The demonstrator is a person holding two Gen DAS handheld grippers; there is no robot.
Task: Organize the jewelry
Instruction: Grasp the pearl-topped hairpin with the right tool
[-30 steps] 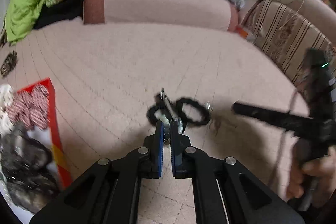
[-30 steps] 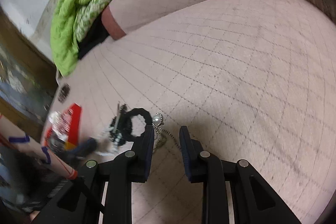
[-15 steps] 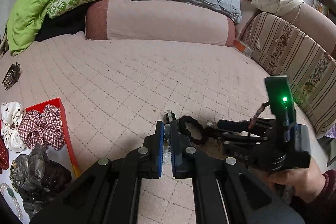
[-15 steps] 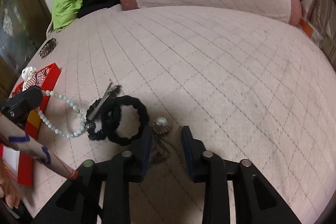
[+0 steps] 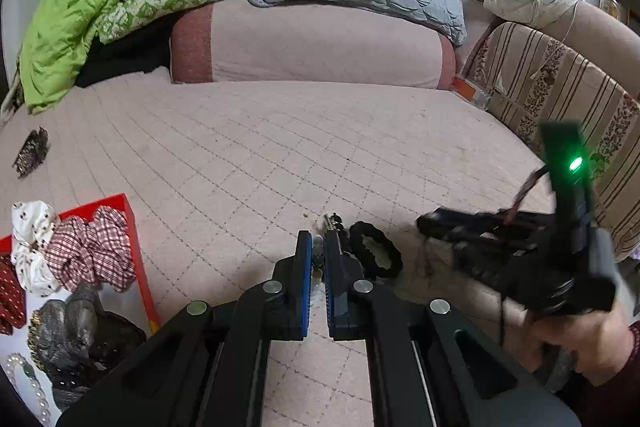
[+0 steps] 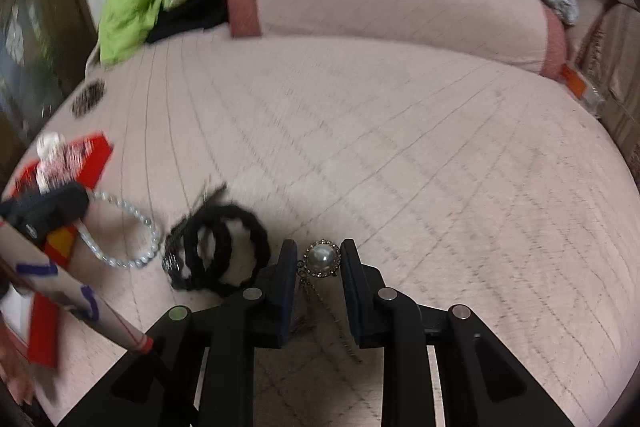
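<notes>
A round pearl pendant (image 6: 322, 259) on a thin chain (image 6: 320, 303) lies on the pink quilted bed. My right gripper (image 6: 318, 251) straddles it. Its jaws are closing, and both pads meet the pendant's rim. Left of it lie black hair ties (image 6: 224, 247) and a metal clip (image 6: 208, 195). My left gripper (image 5: 318, 243) is shut on a pearl bead bracelet (image 6: 120, 235), which hangs in a loop from its tip (image 6: 60, 203). In the left wrist view the black hair ties (image 5: 376, 255) lie just right of the fingers. The right gripper (image 5: 440, 227) reaches in from the right, held by a hand.
A red box (image 5: 132, 239) at the left holds checked and white scrunchies (image 5: 88, 251), dark hair pieces and pearls. A dark clip (image 5: 32, 151) lies far left on the bed. A bolster (image 5: 312, 47), a green quilt and a grey pillow line the back. A striped sofa stands at the right.
The right gripper rolled level and shifted so the pearl pendant sits between its fingers, and the jaws narrowed around it. The left gripper stayed put, still gripping the bead bracelet.
</notes>
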